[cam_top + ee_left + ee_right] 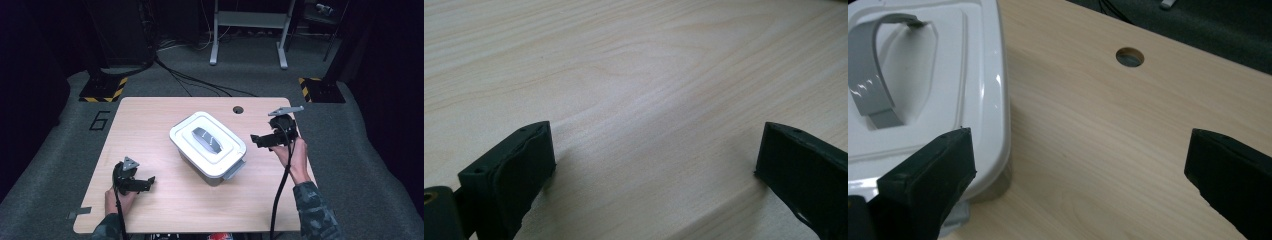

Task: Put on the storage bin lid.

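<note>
1. High view: a pale wooden worktop (150,120) stands on grey carpet. Near its middle sits a white box (209,146) with a lid and a grey handle (207,138) lying flat in the lid's recess; the box is turned at an angle to the worktop's edges.
2. High view: the left hand-held gripper (145,183) is at the near left of the worktop, held in the person's left hand (116,199), well apart from the box, its jaws pointing right.
3. High view: the right hand-held gripper (256,140) is at the right side, held in the right hand (294,152), with its jaws pointing left, near the box's right side but not touching it. A round hole (238,109) lies in the worktop near the far edge.
4. Left gripper view: the left hand-held gripper (654,160) has its jaws spread wide with nothing between them, low over bare wood.
5. Right gripper view: the right hand-held gripper (1080,167) is also spread wide and holds nothing. The white box (948,75) lies at the left, partly behind the left jaw, its grey handle (870,75) flat on the lid. The round hole (1129,57) lies farther off.
</note>
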Demonstrator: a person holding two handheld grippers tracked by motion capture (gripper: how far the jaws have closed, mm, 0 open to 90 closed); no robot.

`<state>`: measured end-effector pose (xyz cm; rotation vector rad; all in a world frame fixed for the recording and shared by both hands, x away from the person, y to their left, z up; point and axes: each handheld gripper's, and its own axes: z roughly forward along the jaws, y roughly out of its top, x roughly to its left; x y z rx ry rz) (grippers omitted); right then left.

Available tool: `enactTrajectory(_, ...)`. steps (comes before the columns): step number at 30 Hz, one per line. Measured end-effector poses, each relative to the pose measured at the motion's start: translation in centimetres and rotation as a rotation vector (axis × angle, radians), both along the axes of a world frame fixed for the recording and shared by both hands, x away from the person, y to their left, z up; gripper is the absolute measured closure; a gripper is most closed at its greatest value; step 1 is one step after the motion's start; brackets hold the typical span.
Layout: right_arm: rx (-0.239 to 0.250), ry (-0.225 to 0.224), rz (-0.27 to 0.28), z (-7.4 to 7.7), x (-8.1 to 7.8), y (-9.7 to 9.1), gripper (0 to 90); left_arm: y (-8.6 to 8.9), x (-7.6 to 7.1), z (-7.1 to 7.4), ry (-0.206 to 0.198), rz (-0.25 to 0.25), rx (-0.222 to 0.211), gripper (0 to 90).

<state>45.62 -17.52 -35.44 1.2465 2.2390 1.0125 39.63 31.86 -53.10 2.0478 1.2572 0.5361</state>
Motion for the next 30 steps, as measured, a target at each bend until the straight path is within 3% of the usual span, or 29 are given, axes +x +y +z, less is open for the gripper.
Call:
enactTrajectory(10, 0.012, 0.051, -0.065, -4.4, -0.5, -3.6, 0.0, 0.0, 0.0, 0.0, 0.0, 0.0, 0.001, 2.1)
enactTrajectory(14, 0.018, 0.096, -0.096, -7.3, -0.9, -4.9, 0.0, 0.0, 0.0, 0.0, 0.0, 0.0, 0.001, 2.1)
enactTrajectory(26, -0.007, 0.169, -0.149, -14.3, -2.6, -6.2, 0.0, 0.0, 0.0, 0.0, 0.0, 0.0, 0.0, 2.2)
enactTrajectory(30, -0.027, 0.152, -0.169, -15.4, -3.2, -6.4, 0.0, 0.0, 0.0, 0.0, 0.0, 0.0, 0.0, 2.1)
